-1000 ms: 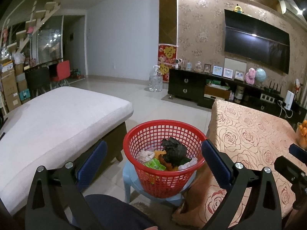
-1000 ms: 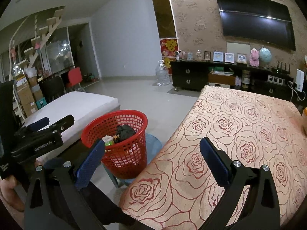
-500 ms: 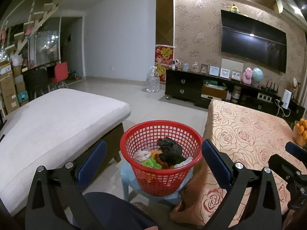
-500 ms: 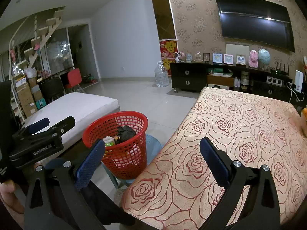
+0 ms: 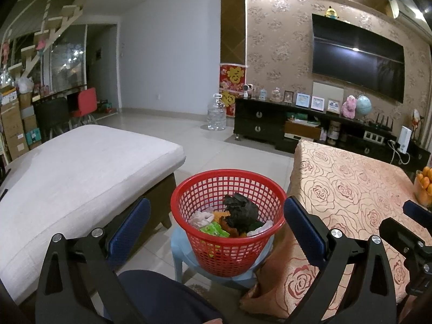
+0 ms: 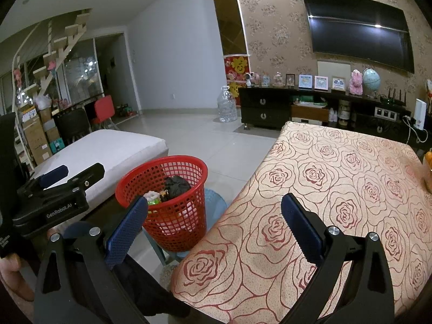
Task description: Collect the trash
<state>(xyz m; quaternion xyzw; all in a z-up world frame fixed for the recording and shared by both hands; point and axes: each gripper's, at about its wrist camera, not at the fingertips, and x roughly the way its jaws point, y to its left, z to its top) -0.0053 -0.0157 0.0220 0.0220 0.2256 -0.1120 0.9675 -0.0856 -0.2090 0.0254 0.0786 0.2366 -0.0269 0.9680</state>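
A red mesh basket [image 5: 229, 243] stands on a small blue stool [image 5: 186, 256] between a bed and a table. It holds trash: a crumpled black bag [image 5: 240, 210], a green wrapper [image 5: 214, 228] and pale paper. My left gripper [image 5: 216, 226] is open and empty, its jaws framing the basket from the near side. My right gripper [image 6: 213, 224] is open and empty over the near corner of the table's rose-patterned cloth [image 6: 337, 189]. The basket also shows in the right wrist view [image 6: 167, 202], with the left gripper [image 6: 54, 189] to its left.
A white mattress [image 5: 67, 175] lies left of the basket. A bowl of oranges [image 5: 424, 186] stands at the table's right edge. A dark TV cabinet [image 5: 297, 129] and a large water jug [image 5: 216, 116] stand across the tiled floor. My knee [image 5: 162, 297] is below the left gripper.
Both views have drifted slightly; the basket sits a little further left in the left wrist view. Both grippers stay open and empty.
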